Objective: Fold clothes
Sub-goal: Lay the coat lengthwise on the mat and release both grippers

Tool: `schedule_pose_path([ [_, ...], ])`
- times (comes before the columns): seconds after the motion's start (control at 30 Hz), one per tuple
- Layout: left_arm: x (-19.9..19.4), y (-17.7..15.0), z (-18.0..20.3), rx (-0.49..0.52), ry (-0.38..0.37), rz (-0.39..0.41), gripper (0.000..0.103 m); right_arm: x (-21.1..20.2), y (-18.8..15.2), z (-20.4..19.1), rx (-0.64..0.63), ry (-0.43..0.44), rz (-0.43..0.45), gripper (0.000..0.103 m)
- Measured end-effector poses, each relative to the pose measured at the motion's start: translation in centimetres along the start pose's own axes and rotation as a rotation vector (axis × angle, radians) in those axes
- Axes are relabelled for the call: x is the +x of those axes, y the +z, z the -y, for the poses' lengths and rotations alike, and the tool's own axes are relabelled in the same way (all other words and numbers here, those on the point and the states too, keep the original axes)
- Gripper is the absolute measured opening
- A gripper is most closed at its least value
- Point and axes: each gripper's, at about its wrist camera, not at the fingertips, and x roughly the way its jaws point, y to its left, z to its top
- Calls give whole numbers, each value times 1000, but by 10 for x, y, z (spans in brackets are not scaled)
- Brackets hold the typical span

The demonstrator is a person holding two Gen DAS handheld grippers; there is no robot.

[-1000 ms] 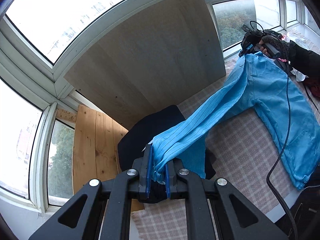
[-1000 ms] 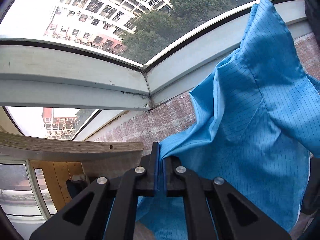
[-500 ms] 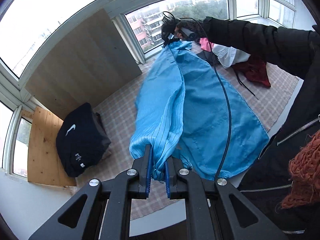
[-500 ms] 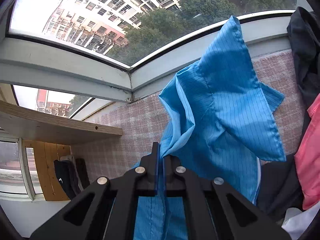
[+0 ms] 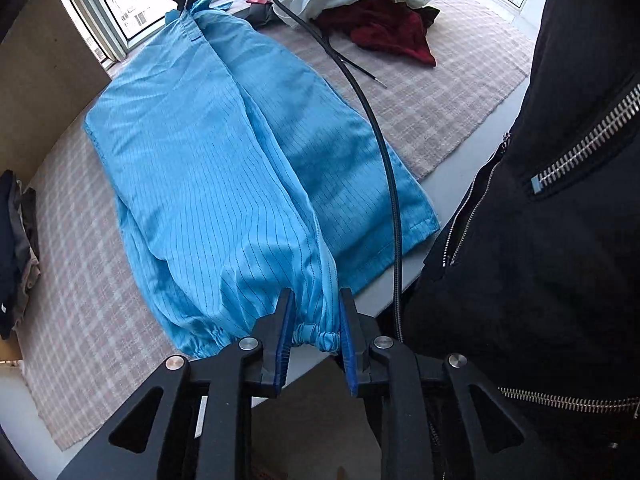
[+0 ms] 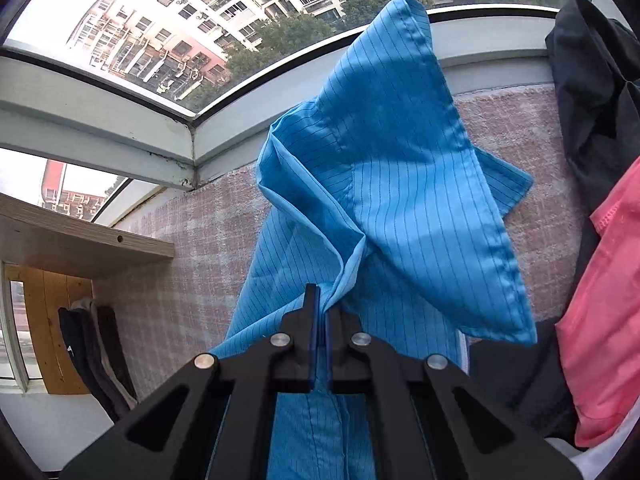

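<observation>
At the left edge of the worktop [image 5: 92, 320], which is covered with a checked pink cloth, a small stack of dark folded clothes [image 5: 16, 256] is seen lying flat, so some part of the folding may be judged done, though by whom cannot be told. Across the middle of the worktop the blue striped garment [image 5: 224, 168] is laid lengthwise, from the far window edge to the near edge, with one sleeve brought in along the body so that a long fold runs down its middle. The elastic cuff [image 5: 316, 336] of that sleeve is found at the near edge, between the fingers of the left hand-held gripper [image 5: 314, 344], whose jaws are parted around it rather than pressed on it. At the far edge, the collar end of the blue striped garment is clamped by the right hand-held gripper [image 6: 322, 344], with jaws together on the cloth and the collar flap lifted. Toward the far right corner, an unfolded heap of white, red, pink and black clothes [image 5: 372, 4] is left. The garment is judged only partly folded, with its length yet to be doubled.
</observation>
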Motion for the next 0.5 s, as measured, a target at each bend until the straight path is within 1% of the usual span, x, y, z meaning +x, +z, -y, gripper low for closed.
schedule_pose_path([
  [0.2, -18, -30, -9, -150, -82, -5, 30, 6, -4, 5, -6, -30, -6, 3],
  [0.23, -27, -38, -17, -196, -97, 12, 31, 5, -4, 5, -9, -31, -10, 3],
  [0.27, -36, -47, -28, -248, -102, 31, 35, 4, -6, 4, -16, -29, -24, 4],
  [0.3, -43, -54, -41, -298, -93, 48, 37, 2, -8, 3, -23, -27, -37, 5],
  [0.37, -37, -54, -55, -302, -88, 56, 38, -2, -11, 1, -42, -29, -59, 7],
  [0.4, -33, -53, -61, -298, -86, 58, 38, -6, -15, 1, -63, -45, -57, 11],
  [0.43, -28, -52, -67, -294, -85, 60, 38, -12, -20, 1, -85, -62, -52, 18],
  [0.5, -20, -49, -80, -287, -82, 64, 38, -31, -38, 2, -140, -103, -30, 23],
])
